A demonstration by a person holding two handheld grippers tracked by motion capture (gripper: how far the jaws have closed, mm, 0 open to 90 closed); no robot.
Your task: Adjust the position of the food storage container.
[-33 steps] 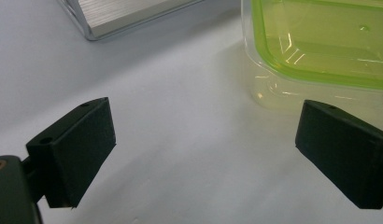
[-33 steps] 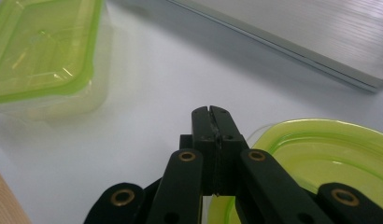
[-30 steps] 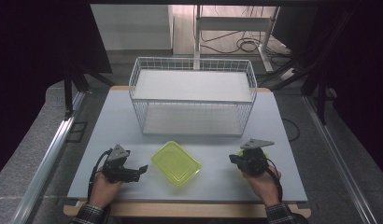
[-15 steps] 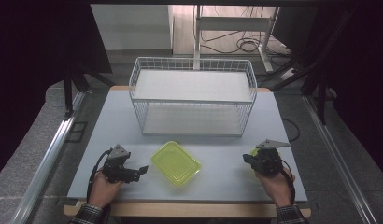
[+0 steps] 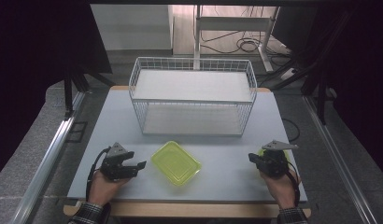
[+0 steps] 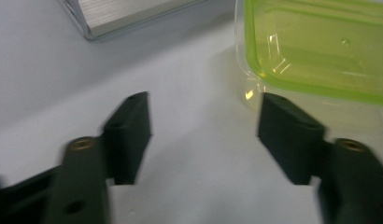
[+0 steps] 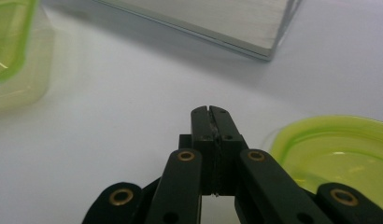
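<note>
My left gripper (image 5: 139, 165) sits at the near left of the surface (image 5: 217, 140), just left of a green rectangular container (image 5: 176, 163). Its jaws stand partly apart and have just been closing; nothing is between them but bare surface. In the left gripper view (image 6: 203, 135) the container's near corner (image 6: 315, 46) lies just ahead of one jaw tip and slightly to its side, close by, though I cannot tell whether it touches.

My right gripper (image 5: 251, 158) rests at the near right, well apart from the rectangular container. Its jaws are pressed flat together with nothing in them, plain in the right gripper view (image 7: 210, 112). A round green container (image 5: 264, 152) lies just beside this gripper; from above, most of it is hidden under the gripper's grey plate, while the right gripper view shows its rim and hollow (image 7: 339, 149) close beside the jaws. That same view catches the rectangular container (image 7: 12, 51) off at its far left edge.

Farther back, across the middle of the surface, stands a white wire basket (image 5: 192, 100), upright. Each gripper view shows the basket's pale base, as a corner (image 6: 119, 18) ahead of the left jaws and as a long edge (image 7: 213, 23) ahead of the right.
</note>
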